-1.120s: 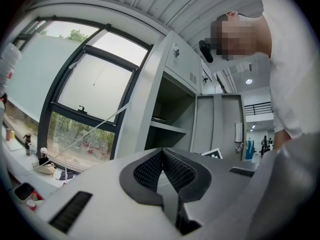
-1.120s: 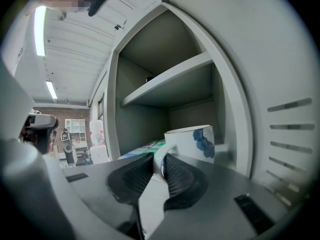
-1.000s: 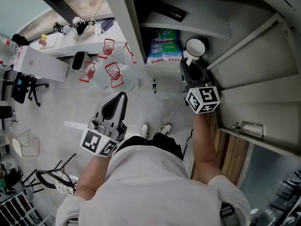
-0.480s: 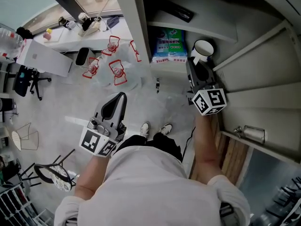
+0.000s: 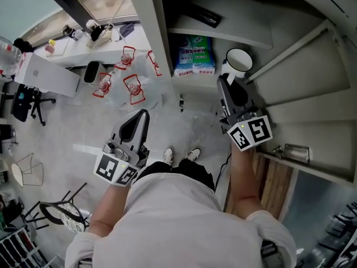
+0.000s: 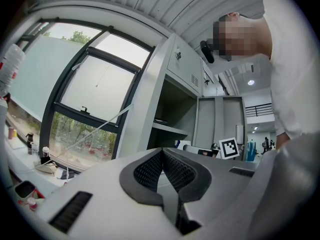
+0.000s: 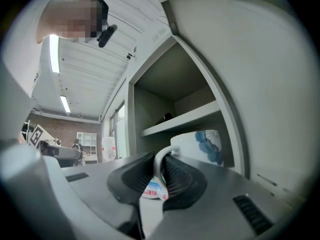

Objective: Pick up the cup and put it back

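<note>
- Right gripper (image 7: 159,160) is clenched on the handle (image 7: 161,156) of the cup (image 7: 200,143). The jaws have just been closing, with the handle pinched between the pads.
- Cup is white with a blue flower print on its side and stands upright, carried out ahead of the jaw tips.
- In the head view the cup (image 5: 237,60) shows its open mouth to the camera. It is at the open cabinet (image 5: 312,77), under the upper shelf (image 5: 223,35).
- Cup base is hidden behind the gripper, so it cannot be told whether it touches a shelf.
- A blue-green packet (image 5: 194,53) stands in the same compartment, just beside the cup on its left and not touching it.
- A dark object (image 5: 203,15) lies on the upper shelf, too dim to identify.
- Right gripper (image 5: 226,81) points level into the cabinet, marker cube (image 5: 251,132) behind it.
- Left gripper (image 6: 162,153) has its jaws pressed together with nothing between them.
- Left gripper (image 5: 144,116) is held out over the floor (image 5: 189,121), well apart from the cup and outside the cabinet.
</note>
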